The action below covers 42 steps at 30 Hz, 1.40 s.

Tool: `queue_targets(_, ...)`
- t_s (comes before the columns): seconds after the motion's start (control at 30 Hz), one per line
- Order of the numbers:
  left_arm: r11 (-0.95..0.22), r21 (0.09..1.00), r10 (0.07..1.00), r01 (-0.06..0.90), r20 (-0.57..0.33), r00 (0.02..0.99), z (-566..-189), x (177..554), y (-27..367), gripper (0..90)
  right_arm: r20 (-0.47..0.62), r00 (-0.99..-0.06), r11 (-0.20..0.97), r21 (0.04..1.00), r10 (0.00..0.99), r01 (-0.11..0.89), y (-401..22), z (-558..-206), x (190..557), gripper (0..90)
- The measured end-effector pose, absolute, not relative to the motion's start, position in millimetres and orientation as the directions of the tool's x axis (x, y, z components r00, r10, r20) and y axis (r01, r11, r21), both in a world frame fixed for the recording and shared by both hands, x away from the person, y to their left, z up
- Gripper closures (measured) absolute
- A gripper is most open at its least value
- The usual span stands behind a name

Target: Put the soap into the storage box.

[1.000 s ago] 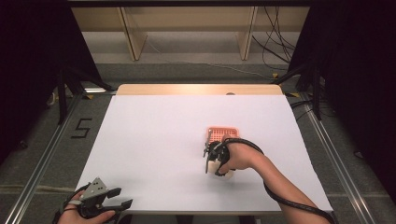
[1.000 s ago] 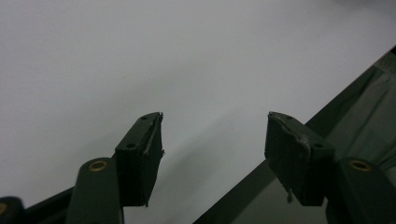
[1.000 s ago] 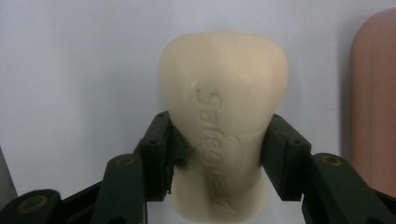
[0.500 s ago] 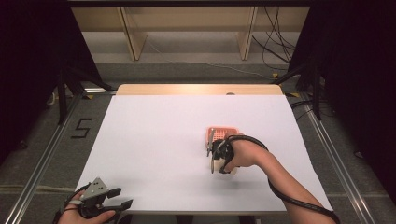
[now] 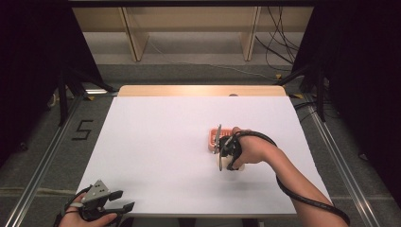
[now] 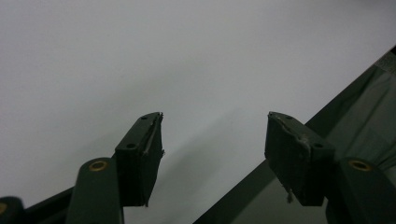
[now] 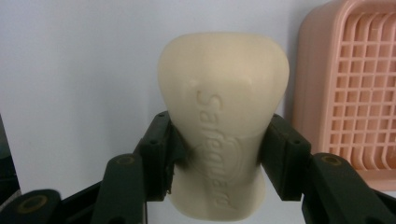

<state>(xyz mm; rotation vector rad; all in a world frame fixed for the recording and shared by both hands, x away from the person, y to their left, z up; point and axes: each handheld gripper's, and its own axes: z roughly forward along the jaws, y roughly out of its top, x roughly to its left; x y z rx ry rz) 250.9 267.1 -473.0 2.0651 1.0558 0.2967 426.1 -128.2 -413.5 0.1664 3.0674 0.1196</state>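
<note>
A cream bar of soap (image 7: 223, 116) with embossed lettering sits between the jaws of my right gripper (image 7: 217, 135), which is shut on its narrow middle. In the high view the right gripper (image 5: 226, 152) hangs right of the table's centre, with the soap (image 5: 235, 166) showing pale under the hand. A pink slotted soap dish (image 7: 355, 93) lies on the table just beside the soap, and in the high view the dish (image 5: 211, 138) is partly hidden behind the gripper. My left gripper (image 5: 124, 200) rests open at the near left edge with nothing between its jaws (image 6: 215, 140).
The white table (image 5: 161, 142) has a wooden strip along its far edge. A dark metal rail (image 6: 261, 182) runs under the left gripper at the table's near edge. Shelving legs and cables stand on the floor beyond the table.
My right hand has lifted slightly with the soap and drifted toward the pink dish, covering more of it. The left gripper has stayed put.
</note>
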Motion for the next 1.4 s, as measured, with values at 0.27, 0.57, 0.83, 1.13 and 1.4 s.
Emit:
queue_targets(0.27, -0.380, 0.735, 0.765, 0.562, -0.093, 0.637, -473, 253, 269, 36.3, -0.086, -0.990, 0.993, 0.037, 0.112, 0.109, -133, -406, 431, 50.6)
queue_targets(0.57, -0.352, 0.734, 0.767, 0.581, -0.131, 0.629, -473, 251, 268, 36.3, -0.085, -0.992, 0.995, 0.026, 0.097, 0.095, -136, -404, 435, 50.6)
queue_targets(0.83, -0.347, 0.735, 0.767, 0.583, -0.134, 0.627, -473, 251, 268, 36.3, -0.096, -0.990, 0.994, 0.013, 0.105, 0.104, -138, -399, 440, 50.6)
queue_targets(1.13, -0.342, 0.737, 0.769, 0.583, -0.137, 0.624, -473, 251, 267, 36.3, -0.120, -0.988, 0.996, 0.006, 0.093, 0.093, -142, -392, 447, 50.6)
queue_targets(1.4, -0.368, 0.733, 0.768, 0.573, -0.107, 0.631, -473, 253, 269, 36.3, -0.133, -0.988, 0.997, 0.010, 0.082, 0.082, -144, -392, 455, 50.6)
